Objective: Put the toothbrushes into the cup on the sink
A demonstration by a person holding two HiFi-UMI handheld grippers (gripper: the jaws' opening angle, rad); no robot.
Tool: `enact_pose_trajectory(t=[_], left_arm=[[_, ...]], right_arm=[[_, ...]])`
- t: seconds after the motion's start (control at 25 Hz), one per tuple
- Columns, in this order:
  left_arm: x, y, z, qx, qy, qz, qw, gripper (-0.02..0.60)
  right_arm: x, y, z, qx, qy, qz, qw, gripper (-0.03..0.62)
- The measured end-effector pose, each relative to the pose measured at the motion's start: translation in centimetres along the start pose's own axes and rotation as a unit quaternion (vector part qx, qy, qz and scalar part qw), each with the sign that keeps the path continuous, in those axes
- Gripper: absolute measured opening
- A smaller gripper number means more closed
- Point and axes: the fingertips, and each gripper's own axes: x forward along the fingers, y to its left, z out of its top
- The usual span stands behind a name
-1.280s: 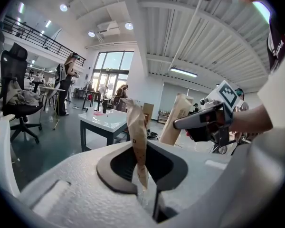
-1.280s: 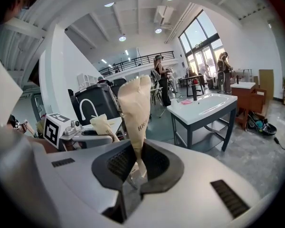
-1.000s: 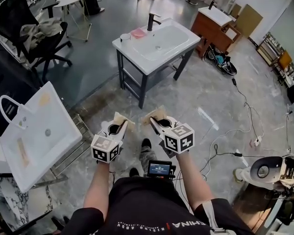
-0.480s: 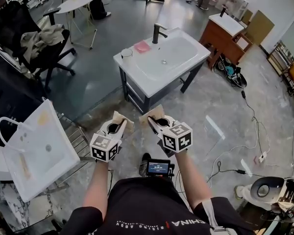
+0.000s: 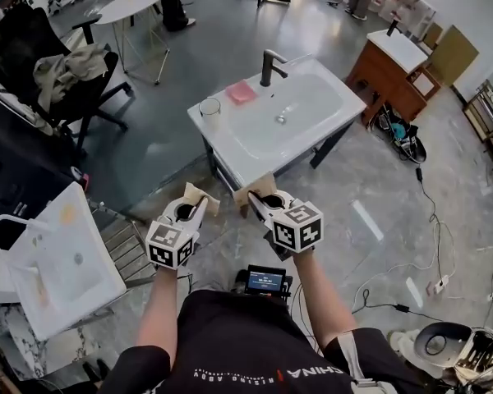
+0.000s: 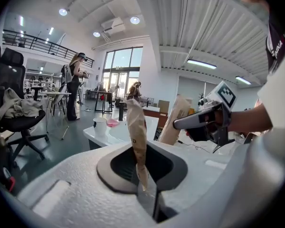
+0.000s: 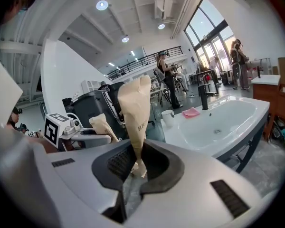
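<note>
Each gripper holds a toothbrush in a tan paper wrapper. My left gripper (image 5: 189,211) (image 6: 145,184) is shut on the lower end of one wrapped toothbrush (image 5: 199,196) (image 6: 135,132), which stands upright. My right gripper (image 5: 261,204) (image 7: 133,167) is shut on the other wrapped toothbrush (image 5: 255,188) (image 7: 135,113). Both grippers hover side by side just short of the white sink's (image 5: 242,158) (image 7: 218,122) near edge. The clear cup (image 5: 209,107) (image 6: 99,126) (image 7: 167,118) stands on the sink's left corner, well beyond both grippers.
A pink cloth (image 5: 241,92) and a black faucet (image 5: 271,62) sit at the sink's back. A black office chair with clothes (image 5: 57,72) and another white basin (image 5: 57,261) are at the left. A wooden vanity (image 5: 394,64) and floor cables (image 5: 427,220) lie right.
The person has walked toward the sink, which now sits closer, right in front of the grippers. Both grippers still hold their wrapped toothbrushes the same way.
</note>
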Motion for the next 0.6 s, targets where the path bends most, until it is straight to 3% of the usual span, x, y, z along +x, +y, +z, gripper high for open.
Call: enact_pose_trajectory(t=[0.28,0.6], left_arm=[[2.6,2.8,0.5,-0.005,0.01,0.004,0.9999,0.038],[7.2,9.4,2.7,-0.007,0.0,-0.011,0.9999,0.038]], right_arm=[[3.4,-2.3,0.9,0.019,0.006,0.009,1.0,0.04],[9.3,-5.4,4.6,0.014,0.009,-0.009,1.0,0.04]])
